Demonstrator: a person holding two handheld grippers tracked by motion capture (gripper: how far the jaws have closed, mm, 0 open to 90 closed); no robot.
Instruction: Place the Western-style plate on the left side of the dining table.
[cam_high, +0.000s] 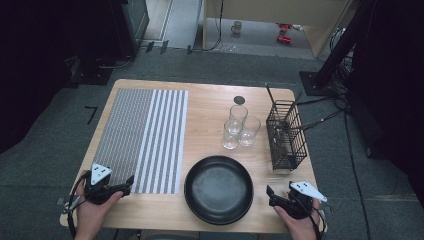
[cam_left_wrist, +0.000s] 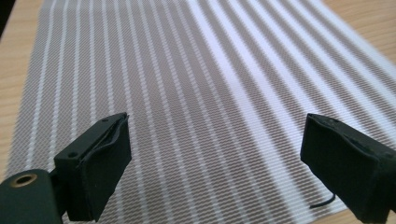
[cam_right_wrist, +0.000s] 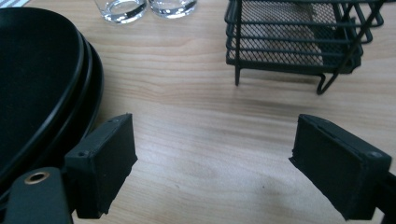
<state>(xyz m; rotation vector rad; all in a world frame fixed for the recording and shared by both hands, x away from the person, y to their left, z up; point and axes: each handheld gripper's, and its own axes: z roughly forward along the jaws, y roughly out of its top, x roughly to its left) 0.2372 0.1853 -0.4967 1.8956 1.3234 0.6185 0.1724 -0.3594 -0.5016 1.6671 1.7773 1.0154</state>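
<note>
Over the striped placemat (cam_left_wrist: 196, 93), left gripper (cam_left_wrist: 215, 163) gapes empty; beside the black plates (cam_right_wrist: 37, 79), right gripper (cam_right_wrist: 215, 168) likewise released.

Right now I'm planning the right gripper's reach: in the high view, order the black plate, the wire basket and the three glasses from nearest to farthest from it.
From the right gripper, jaws open over bare table:
1. Black plate, just to its left, at the near edge.
2. Wire basket, ahead of it on the right side.
3. Three glasses, clustered left of the basket, beyond the plate.
</note>
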